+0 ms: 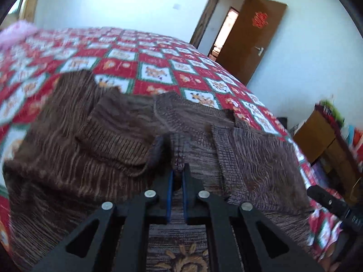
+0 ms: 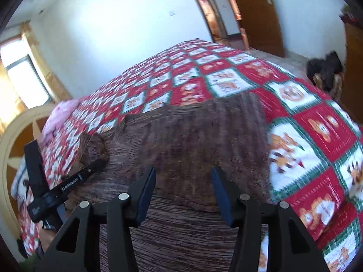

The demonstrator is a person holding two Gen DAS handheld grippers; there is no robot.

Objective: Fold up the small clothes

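Observation:
A brown knit sweater (image 1: 90, 136) lies spread on the bed, with one sleeve folded across its body. My left gripper (image 1: 178, 170) is shut on a pinched ridge of the sweater's knit, which sticks up between its blue pads. In the right wrist view the same sweater (image 2: 192, 136) fills the middle. My right gripper (image 2: 183, 172) hovers over it, open, with nothing between its fingers. The left gripper's black body (image 2: 68, 181) shows at the sweater's left edge.
A red, white and green patchwork quilt (image 1: 158, 68) covers the bed. A pink pillow (image 2: 61, 113) sits by the wooden headboard (image 2: 13, 136). An open brown door (image 1: 249, 38) and a wooden cabinet (image 1: 317, 131) stand beyond the bed's right side.

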